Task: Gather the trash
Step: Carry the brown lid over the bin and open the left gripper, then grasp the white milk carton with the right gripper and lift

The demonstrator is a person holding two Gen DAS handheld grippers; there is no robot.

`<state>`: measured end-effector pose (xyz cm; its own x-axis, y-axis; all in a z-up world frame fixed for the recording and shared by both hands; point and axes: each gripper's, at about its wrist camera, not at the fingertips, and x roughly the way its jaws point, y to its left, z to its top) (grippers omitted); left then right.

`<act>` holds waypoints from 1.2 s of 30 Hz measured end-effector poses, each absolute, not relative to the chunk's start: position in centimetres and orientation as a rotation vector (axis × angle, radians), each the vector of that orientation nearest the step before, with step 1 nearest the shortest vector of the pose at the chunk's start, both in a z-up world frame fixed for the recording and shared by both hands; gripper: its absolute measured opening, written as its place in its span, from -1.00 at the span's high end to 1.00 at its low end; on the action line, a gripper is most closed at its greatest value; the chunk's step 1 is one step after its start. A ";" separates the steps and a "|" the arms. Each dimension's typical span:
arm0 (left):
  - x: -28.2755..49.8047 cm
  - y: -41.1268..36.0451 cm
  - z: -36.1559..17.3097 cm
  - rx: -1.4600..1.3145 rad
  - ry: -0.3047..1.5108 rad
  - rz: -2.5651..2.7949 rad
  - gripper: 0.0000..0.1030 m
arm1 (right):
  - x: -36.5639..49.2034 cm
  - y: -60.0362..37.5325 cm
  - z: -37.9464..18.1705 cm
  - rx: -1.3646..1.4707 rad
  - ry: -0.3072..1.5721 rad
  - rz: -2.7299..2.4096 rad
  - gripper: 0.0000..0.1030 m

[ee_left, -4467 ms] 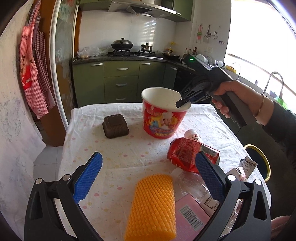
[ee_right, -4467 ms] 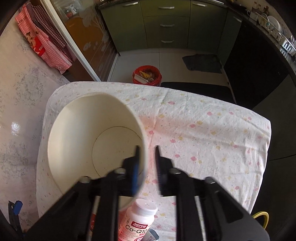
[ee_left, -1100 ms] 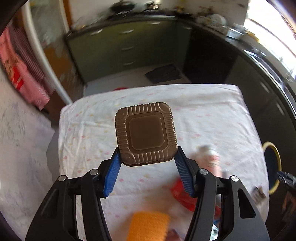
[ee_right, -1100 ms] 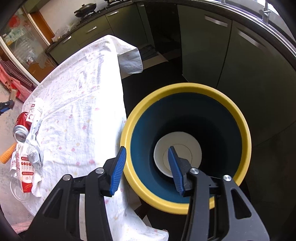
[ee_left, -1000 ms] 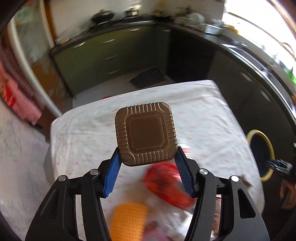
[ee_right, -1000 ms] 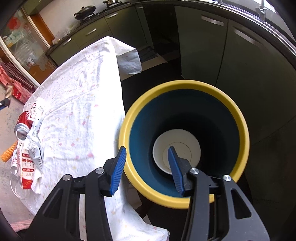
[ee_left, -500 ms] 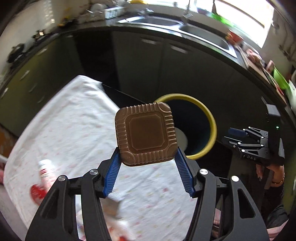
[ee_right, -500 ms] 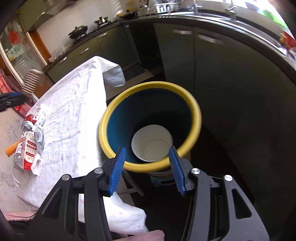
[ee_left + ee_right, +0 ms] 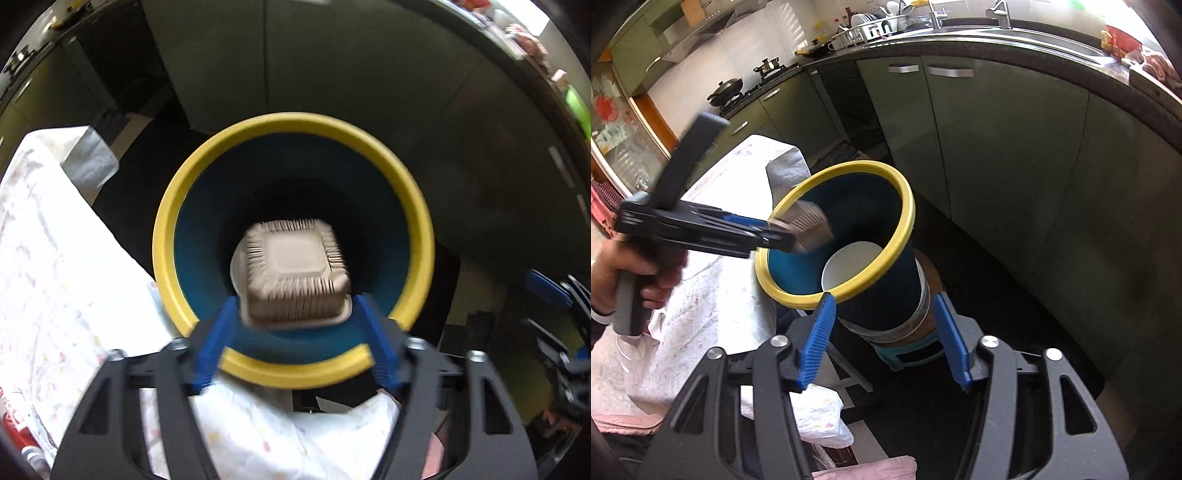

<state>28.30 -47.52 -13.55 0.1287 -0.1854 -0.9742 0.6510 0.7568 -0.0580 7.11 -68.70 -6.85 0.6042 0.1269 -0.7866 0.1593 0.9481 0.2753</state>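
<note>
The left hand-held gripper [image 9: 295, 343] hangs over the mouth of the yellow-rimmed blue bin [image 9: 417, 221], its blue fingers spread wider than the ribbed square tray [image 9: 295, 280] between them; the tray is blurred and whether the pads touch it cannot be told. From the right wrist view the tray [image 9: 809, 229] sits at the bin's near rim [image 9: 908, 218], above a white paper bowl [image 9: 849, 266] lying inside. The right hand-held gripper [image 9: 884, 339] is apart and empty, low beside the bin's base. The cloth-covered desk [image 9: 713, 288] stands just beside the bin
</note>
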 end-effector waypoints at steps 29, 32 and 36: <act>7.5 -8.0 2.3 -0.078 0.632 -0.152 -0.91 | 13.5 -45.9 -4.7 0.202 0.906 0.485 -0.12; 6.7 -5.2 1.8 -0.075 0.612 -0.110 -0.91 | 14.6 -42.4 -4.1 0.218 0.914 0.549 -0.12; 6.9 -3.6 0.6 -0.087 0.614 -0.090 -0.91 | 15.0 -39.0 -3.7 0.249 0.918 0.570 -0.12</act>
